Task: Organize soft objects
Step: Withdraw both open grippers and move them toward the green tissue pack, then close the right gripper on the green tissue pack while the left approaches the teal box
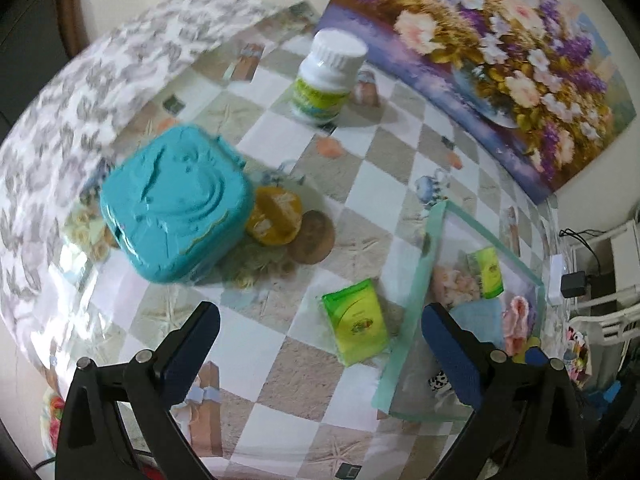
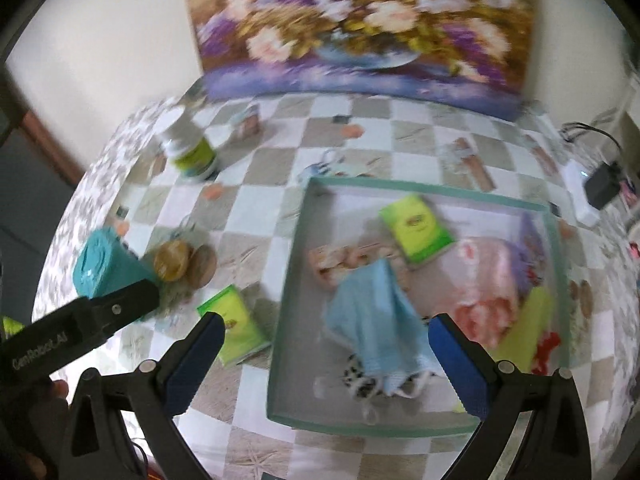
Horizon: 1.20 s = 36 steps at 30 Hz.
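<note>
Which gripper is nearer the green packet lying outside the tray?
Left. The left gripper, open, frames the green packet between its fingers; the right gripper, open, hovers over the tray beside it.

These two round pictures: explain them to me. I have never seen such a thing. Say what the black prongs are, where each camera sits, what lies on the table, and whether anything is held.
No robot here: a person holds a two-finger gripper in each hand, with a wide-angle camera on each looking along its fingers. One picture comes from the left gripper, the other from the right gripper. The black prongs with blue pads are their fingers. Both stand open and hold nothing.

On the checkered table stand a glass tray, a teal box, a white bottle and a green packet beside the tray. In the tray lie a blue cloth, another green packet and other soft things. A flower painting leans behind.
</note>
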{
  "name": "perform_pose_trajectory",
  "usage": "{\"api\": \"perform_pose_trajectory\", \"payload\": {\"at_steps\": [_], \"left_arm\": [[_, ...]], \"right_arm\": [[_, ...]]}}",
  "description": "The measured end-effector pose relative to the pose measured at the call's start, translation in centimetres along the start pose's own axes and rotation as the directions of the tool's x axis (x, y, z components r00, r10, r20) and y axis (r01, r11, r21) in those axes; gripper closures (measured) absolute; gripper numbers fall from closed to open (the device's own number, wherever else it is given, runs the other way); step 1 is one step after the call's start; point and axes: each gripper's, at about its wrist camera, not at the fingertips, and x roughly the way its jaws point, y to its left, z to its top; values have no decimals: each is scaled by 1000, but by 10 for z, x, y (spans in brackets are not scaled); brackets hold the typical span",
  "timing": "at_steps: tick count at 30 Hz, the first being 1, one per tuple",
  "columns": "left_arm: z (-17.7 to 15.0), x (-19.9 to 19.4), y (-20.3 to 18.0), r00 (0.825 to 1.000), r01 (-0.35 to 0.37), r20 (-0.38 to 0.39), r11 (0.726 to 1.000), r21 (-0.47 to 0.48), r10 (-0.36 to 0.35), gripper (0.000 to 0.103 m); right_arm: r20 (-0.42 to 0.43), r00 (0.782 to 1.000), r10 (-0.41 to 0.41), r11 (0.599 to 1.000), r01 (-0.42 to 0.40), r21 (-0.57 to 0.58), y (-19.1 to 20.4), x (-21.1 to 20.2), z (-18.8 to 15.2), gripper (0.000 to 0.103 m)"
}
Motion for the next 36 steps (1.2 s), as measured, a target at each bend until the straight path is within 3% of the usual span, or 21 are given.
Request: {"api": "perform_pose_trajectory", "payload": {"at_steps": [11,25,36], "left_arm": [[3,24,37,995,-92,-56,982,-163,83,2],[3,31,63,991,-114,-94,953,-280,91,2],[4,35,67,991,-108,-114,946,-307,76,2]], "right_arm": [[-71,995,67,992,-74,-99,32,36,-8,1],[-88,991,102,956,-122,-266,77,51,-14,21],[-154,984,90,954,-130,-272,85,80,-16,37]]}}
